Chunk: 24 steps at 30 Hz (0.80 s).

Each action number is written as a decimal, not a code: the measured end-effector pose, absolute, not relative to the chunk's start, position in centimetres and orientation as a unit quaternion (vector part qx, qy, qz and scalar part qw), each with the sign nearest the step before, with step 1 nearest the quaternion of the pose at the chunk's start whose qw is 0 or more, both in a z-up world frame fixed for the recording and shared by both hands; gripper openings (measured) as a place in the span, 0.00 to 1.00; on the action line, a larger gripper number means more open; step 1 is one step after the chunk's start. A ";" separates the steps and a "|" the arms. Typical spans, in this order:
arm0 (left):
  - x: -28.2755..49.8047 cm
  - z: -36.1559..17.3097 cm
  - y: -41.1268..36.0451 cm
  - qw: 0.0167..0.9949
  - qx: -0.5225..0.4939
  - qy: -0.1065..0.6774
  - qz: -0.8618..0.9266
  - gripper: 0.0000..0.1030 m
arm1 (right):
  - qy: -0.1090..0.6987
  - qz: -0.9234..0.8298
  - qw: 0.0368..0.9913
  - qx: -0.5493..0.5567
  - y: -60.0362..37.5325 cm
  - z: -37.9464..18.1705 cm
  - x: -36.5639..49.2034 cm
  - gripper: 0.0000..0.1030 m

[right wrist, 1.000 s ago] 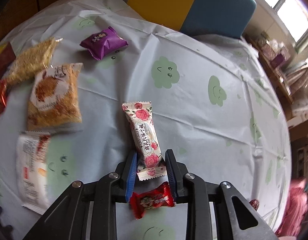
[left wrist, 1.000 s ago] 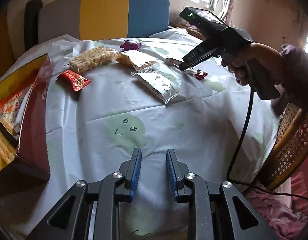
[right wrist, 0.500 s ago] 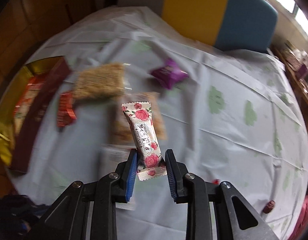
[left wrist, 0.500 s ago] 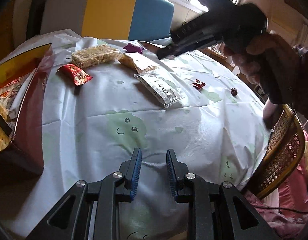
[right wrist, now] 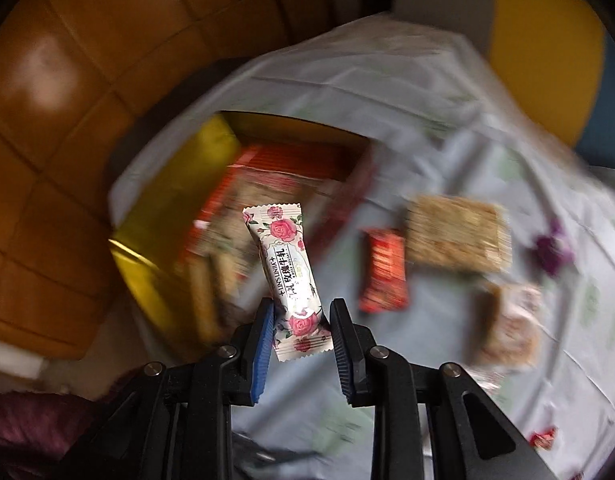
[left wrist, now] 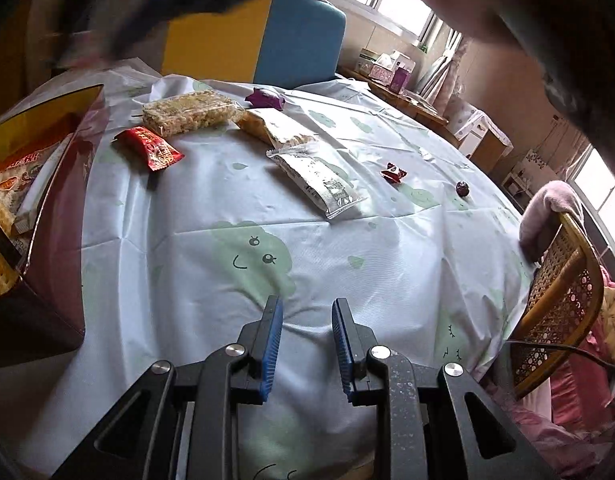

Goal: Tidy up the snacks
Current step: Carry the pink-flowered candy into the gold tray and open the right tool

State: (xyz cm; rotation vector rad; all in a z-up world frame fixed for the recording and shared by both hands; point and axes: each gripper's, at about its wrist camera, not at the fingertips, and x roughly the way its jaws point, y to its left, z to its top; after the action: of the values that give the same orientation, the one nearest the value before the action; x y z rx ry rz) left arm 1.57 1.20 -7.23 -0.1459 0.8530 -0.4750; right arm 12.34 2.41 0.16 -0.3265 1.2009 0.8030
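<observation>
My right gripper (right wrist: pixel 301 316) is shut on a white rose-patterned candy bar (right wrist: pixel 285 268) and holds it in the air above the red and gold snack box (right wrist: pixel 243 184), which holds several packets. My left gripper (left wrist: pixel 306 320) is empty, its jaws a little apart, low over the near part of the tablecloth (left wrist: pixel 267 264). In the left wrist view the box (left wrist: pixel 47 200) stands at the left. On the cloth lie a red packet (left wrist: pixel 151 147), a rice-crisp bar (left wrist: pixel 191 111), a purple candy (left wrist: pixel 265 98), a cracker packet (left wrist: pixel 275 126) and a clear-wrapped packet (left wrist: pixel 319 182).
A small red candy (left wrist: pixel 393 173) and a dark round candy (left wrist: pixel 462 188) lie at the right of the table. A wicker chair (left wrist: pixel 563 300) stands at the right edge. A yellow and blue chair back (left wrist: pixel 263 36) is behind the table. The right arm blurs across the top.
My right gripper has lifted the rose candy bar off the table and swung it left, from the table's middle to above the snack box. The left gripper has hardly moved.
</observation>
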 end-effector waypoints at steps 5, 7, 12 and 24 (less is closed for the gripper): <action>1.7 -7.4 1.5 0.879 -0.081 0.409 -0.233 0.25 | 0.558 0.397 0.714 -0.142 6.8 -0.9 13.0 0.28; 1.7 -7.4 1.6 0.878 -0.085 0.409 -0.234 0.25 | 0.572 0.402 0.700 -0.143 8.0 -2.1 13.4 0.32; 1.7 -7.5 1.6 0.879 -0.080 0.408 -0.234 0.25 | 0.580 0.397 0.699 -0.130 8.0 -3.7 13.8 0.39; 1.7 -7.4 1.2 0.882 -0.067 0.407 -0.226 0.25 | 0.530 0.333 0.768 -0.131 -1.4 -1.2 13.3 0.39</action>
State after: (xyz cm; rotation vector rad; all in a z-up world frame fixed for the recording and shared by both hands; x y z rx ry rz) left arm 1.65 1.16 -7.41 -0.1395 0.8476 -0.4705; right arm 13.29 -1.45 -1.20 -0.2835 1.1511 0.7235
